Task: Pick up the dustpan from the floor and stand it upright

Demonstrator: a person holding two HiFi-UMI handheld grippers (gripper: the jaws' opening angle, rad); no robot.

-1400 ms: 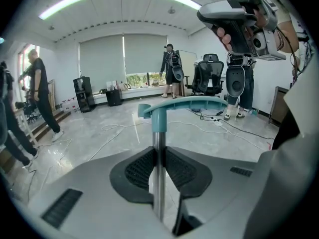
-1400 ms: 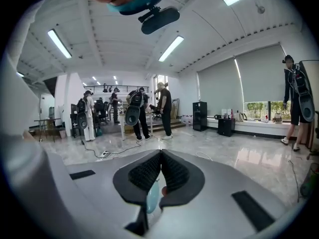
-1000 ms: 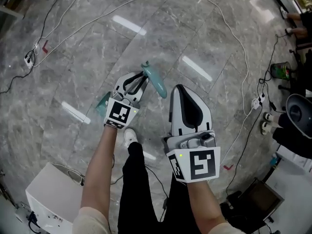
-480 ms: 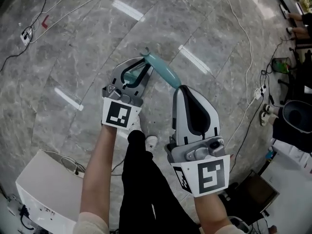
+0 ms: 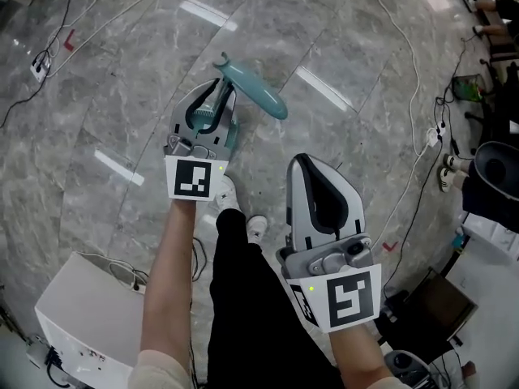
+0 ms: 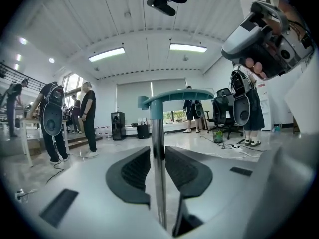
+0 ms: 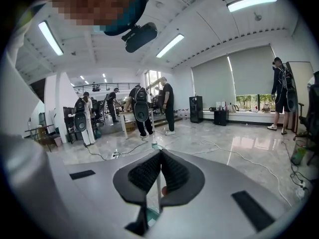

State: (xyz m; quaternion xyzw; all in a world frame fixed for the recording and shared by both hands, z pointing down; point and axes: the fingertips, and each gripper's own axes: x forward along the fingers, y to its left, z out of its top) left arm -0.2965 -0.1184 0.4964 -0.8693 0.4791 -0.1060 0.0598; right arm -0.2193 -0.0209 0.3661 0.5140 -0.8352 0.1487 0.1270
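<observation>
On the left gripper [image 6: 158, 156] the fingers [image 6: 130, 172] are clamped on the thin metal pole [image 6: 158, 193] of the dustpan [image 5: 255, 91]. One dark ribbed pad presses on each side of the pole, and the pads stand only as far apart as the pole is thick. In the left gripper view the pole runs straight up between them to a teal grip [image 6: 174, 96] that lies crosswise above the fingertips. In the head view that grip juts past the fingertips toward the upper right, over the floor [image 5: 113, 104]. The pan end is hidden beneath the gripper, so whether it touches the floor cannot be told. The right gripper [image 7: 160, 156] is well apart from the dustpan, nearer the person and to the right. Its fingers [image 7: 175, 176] are together at the tips and hold nothing; only a narrow slit lower down shows floor through it. Below the left gripper are the person's dark trouser legs and white shoes [image 5: 224, 191]. Ahead of both grippers the grey marble floor lies open. A white cable [image 5: 397, 63] curves across it at the upper right, and darker leads run to a power strip [image 5: 38, 68] at the upper left. A white box [image 5: 81, 310] sits at the lower left, and a black chair [image 5: 496, 177] and more gear crowd the right edge. Other people stand far off in both gripper views.
</observation>
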